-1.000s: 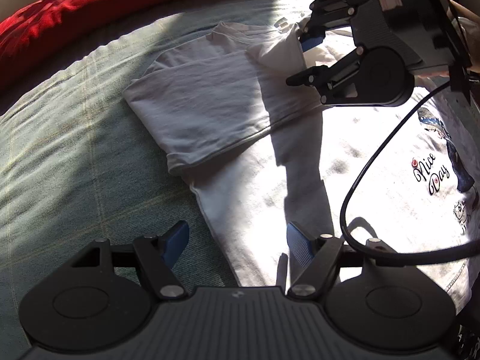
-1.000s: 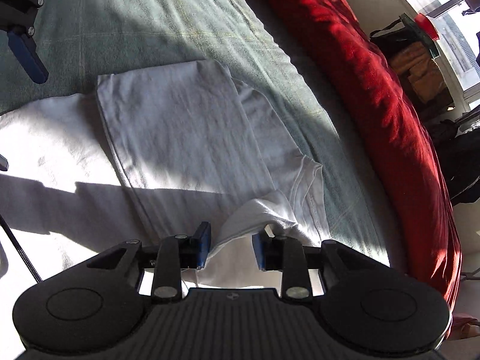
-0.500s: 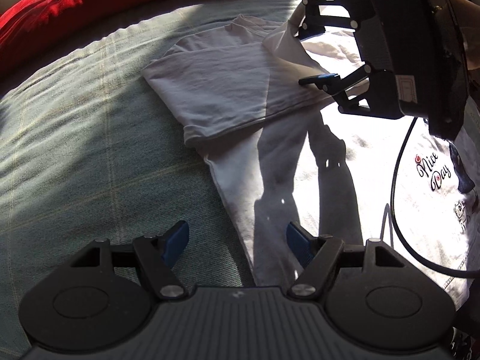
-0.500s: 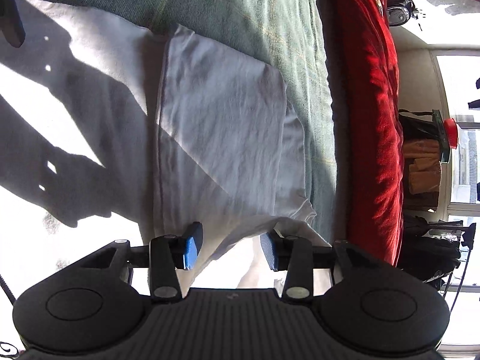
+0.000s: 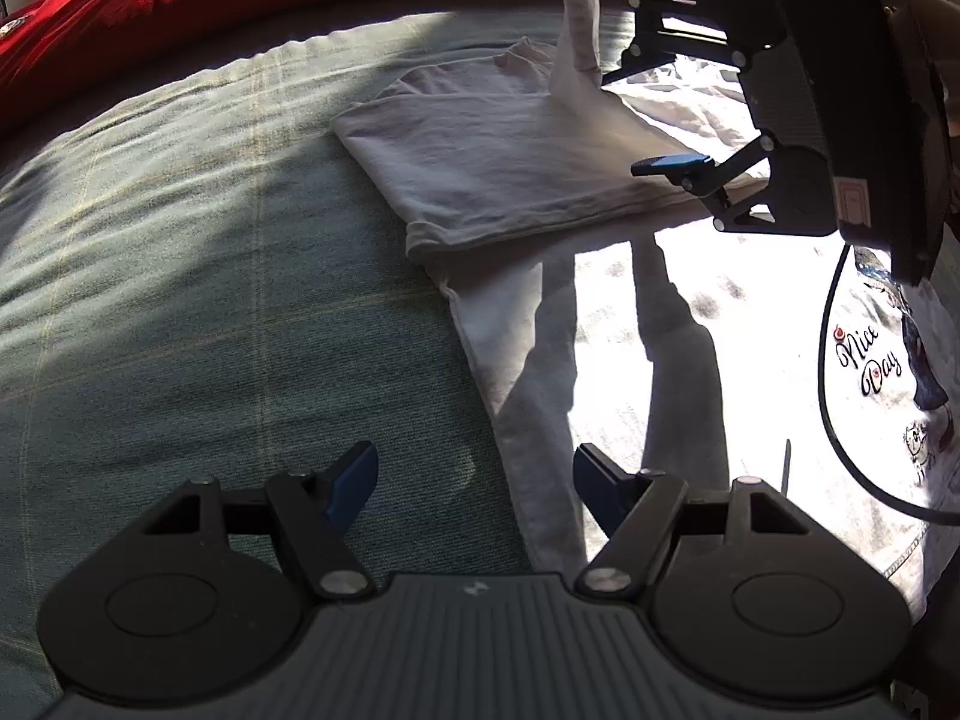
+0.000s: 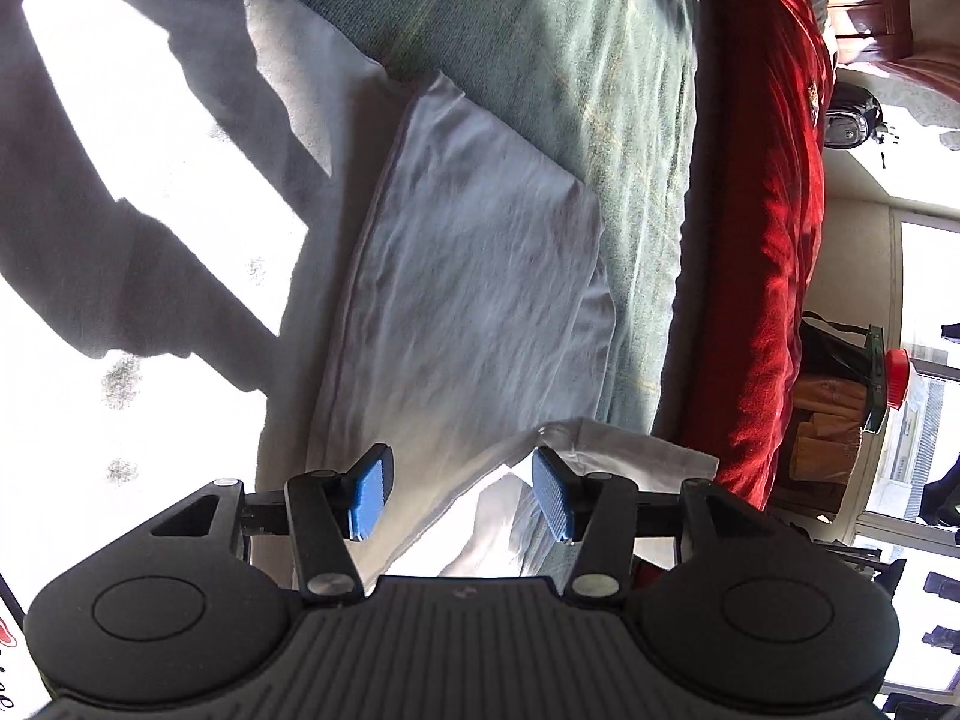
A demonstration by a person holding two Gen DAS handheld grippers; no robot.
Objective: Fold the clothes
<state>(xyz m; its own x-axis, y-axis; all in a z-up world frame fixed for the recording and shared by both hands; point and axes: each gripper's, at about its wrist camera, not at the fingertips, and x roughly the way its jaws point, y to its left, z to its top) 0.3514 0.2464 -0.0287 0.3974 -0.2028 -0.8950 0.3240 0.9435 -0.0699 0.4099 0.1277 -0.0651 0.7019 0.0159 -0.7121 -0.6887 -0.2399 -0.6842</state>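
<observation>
A white T-shirt (image 5: 630,330) with a "Nice Day" print (image 5: 870,360) lies flat on the green bedspread (image 5: 180,270). One sleeve section (image 5: 498,162) is folded over its body. My left gripper (image 5: 474,480) hangs open above the shirt's side hem, holding nothing. My right gripper (image 5: 618,123) is at the shirt's shoulder, turned on its side with the jaws wide apart. A strip of shirt cloth (image 5: 579,18) stands up beside it. In the right wrist view that raised fold (image 6: 600,450) drapes across the open right gripper (image 6: 459,498), resting against the right pad (image 6: 555,501).
A red blanket (image 5: 180,0) runs along the far edge of the bed. Beyond the bed in the right wrist view are bags and a window (image 6: 840,420). A black cable (image 5: 828,390) hangs from the right gripper across the shirt. Strong sunlight throws hard shadows on the cloth.
The right gripper's jaws have spread wider while it rolled onto its side, and the shoulder fold now stands up. The left gripper has shifted left, staying open.
</observation>
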